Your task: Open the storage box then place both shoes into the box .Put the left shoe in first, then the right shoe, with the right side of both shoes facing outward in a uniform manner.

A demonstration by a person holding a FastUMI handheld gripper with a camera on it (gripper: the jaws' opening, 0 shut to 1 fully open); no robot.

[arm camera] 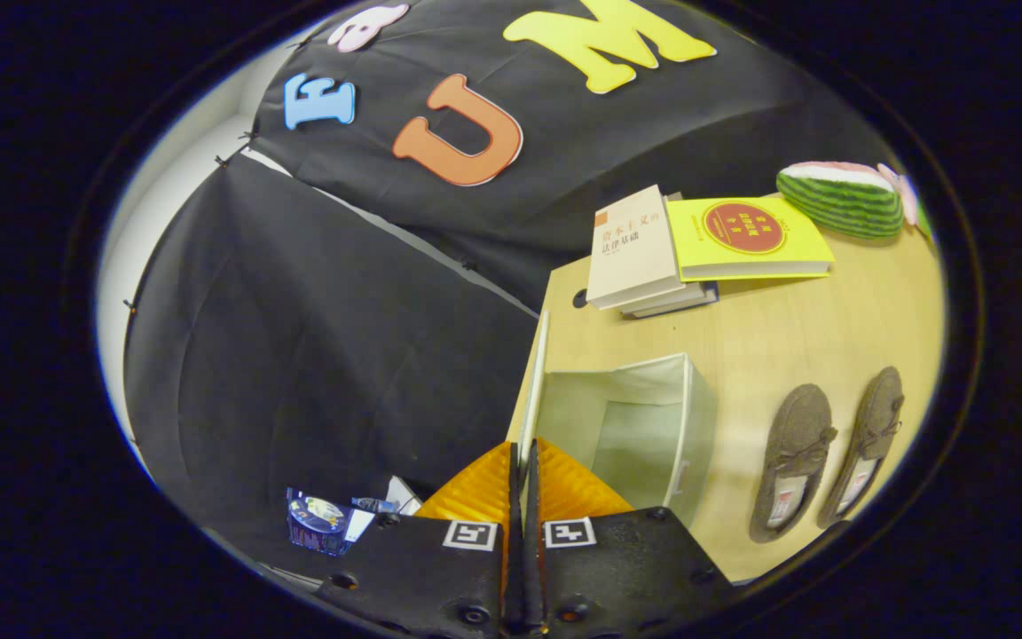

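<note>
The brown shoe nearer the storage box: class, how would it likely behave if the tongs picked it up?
The brown shoe looks like soft, fuzzy fabric, so it would probably sag if held at one end. It seems light for its size. Lying flat on the table, it is unlikely to roll. The tongs look closed on the box lid.

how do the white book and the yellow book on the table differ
The white book has a pale, plain cover; the yellow book has a bright yellow cover with a red disc. The white book lies nearer the table's edge by the booth wall, the yellow book nearer the watermelon toy. Both lie flat, closed, side by side on other books. The gripper looks shut on the storage box's opened lid.
</note>
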